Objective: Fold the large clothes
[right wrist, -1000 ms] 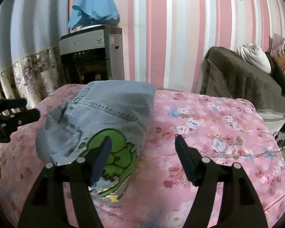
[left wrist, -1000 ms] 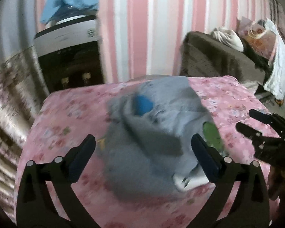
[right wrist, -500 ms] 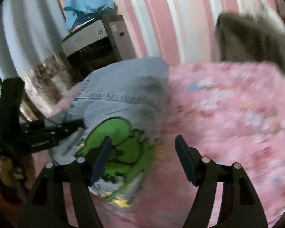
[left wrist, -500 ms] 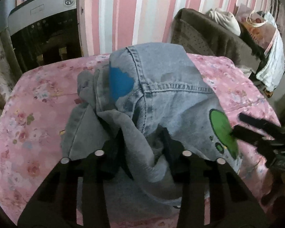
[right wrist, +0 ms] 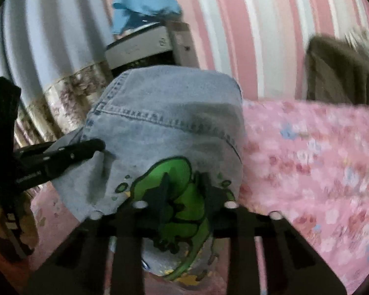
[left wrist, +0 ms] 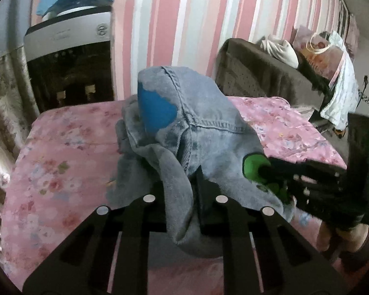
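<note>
A light blue denim garment with a blue patch and a green cartoon print is bunched up above the pink floral bed. My left gripper is shut on a grey fold at the garment's near edge. My right gripper is shut on the cloth at the green print. In the left wrist view the right gripper bites the garment's right side. In the right wrist view the left gripper holds its left side.
A grey appliance with a blue cloth on top stands against the striped wall at the back left. A dark brown sofa with bags and cloths lies at the back right. A floral curtain hangs on the left.
Both grippers moved in and closed on the denim garment, the left first, then the right. The garment is now lifted and bunched between them.
</note>
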The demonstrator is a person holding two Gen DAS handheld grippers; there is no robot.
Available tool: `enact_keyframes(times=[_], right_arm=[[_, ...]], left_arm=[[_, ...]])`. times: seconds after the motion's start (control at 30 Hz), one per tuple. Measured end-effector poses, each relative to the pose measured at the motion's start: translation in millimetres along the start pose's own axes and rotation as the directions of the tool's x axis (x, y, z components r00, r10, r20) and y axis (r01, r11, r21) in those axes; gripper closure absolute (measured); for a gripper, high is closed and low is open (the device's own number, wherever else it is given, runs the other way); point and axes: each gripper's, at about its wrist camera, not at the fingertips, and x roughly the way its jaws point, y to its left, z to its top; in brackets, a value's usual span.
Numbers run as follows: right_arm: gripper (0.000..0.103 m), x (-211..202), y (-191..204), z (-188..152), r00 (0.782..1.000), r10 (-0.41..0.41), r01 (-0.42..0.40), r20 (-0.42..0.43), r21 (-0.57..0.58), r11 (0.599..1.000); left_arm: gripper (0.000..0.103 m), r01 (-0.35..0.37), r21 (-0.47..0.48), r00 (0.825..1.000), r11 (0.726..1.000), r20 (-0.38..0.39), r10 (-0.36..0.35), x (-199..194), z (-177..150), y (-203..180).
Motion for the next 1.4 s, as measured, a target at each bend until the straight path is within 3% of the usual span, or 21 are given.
enact_keyframes(times=[0.13,0.27,0.37,0.47,0.57,0.67,0.8,0.87,0.93,1.13,1.27,1.33,1.4], right_arm=[[0.082,9,22,0,0.999,-0.01,0.007,-0.039,-0.079,0.997],[0.082,26,31,-9,0.996,-0.068,0.057,-0.065,-0.159,0.986],[0.082,37,30,-19,0.993,-0.102,0.09,-0.055,-0.193,0.977],[0.082,29,22,-16,0.997,-0.064,0.057,-0.037,-0.157,0.986],[0.08,14,16,-10,0.999,-0.043,0.041,-0.012,-0.138,0.99],[0.064,-4,10,-8,0.999,-0.034,0.036,0.017,-0.11,0.993],[0.06,-19,7,-13,0.998,-0.05,0.053,0.028,-0.117,0.992],[0.051,-23,6,-20,0.996,-0.08,0.083,0.03,-0.13,0.988],[0.051,-23,6,-24,0.995,-0.101,0.103,0.021,-0.144,0.984],[0.051,-10,7,-43,0.994,-0.098,0.092,-0.038,-0.145,0.985],[0.049,-1,6,-48,0.994,-0.088,0.079,-0.06,-0.135,0.988],[0.049,0,9,-51,0.993,-0.105,0.095,-0.054,-0.156,0.983],[0.049,2,10,-52,0.992,-0.112,0.102,-0.051,-0.164,0.981]], left_arm=[[0.089,-0.011,-0.06,0.998,0.998,-0.069,0.007,9,-36,29],[0.087,0.017,-0.088,0.997,0.996,-0.076,-0.023,18,-54,41],[0.076,-0.009,-0.031,0.998,0.999,-0.065,0.007,29,-58,39],[0.072,-0.004,-0.044,0.998,0.999,-0.059,0.002,29,-55,41],[0.058,-0.056,-0.03,0.998,0.998,-0.042,0.055,22,-53,36],[0.048,-0.074,-0.038,0.997,0.997,-0.022,0.073,12,-49,32],[0.039,-0.107,-0.015,0.994,0.994,0.016,0.107,-4,-41,26],[0.032,-0.139,0.0,0.989,0.99,0.05,0.139,-15,-36,23],[0.025,-0.197,0.023,0.978,0.98,0.078,0.195,-21,-32,20],[0.026,-0.294,0.113,0.956,0.949,0.008,0.295,6,-49,21],[0.025,-0.277,0.084,0.958,0.957,-0.047,0.282,22,-65,37],[0.025,-0.248,0.049,0.967,0.968,-0.052,0.25,22,-67,44],[0.025,-0.261,0.067,0.963,0.963,-0.046,0.264,23,-67,40]])
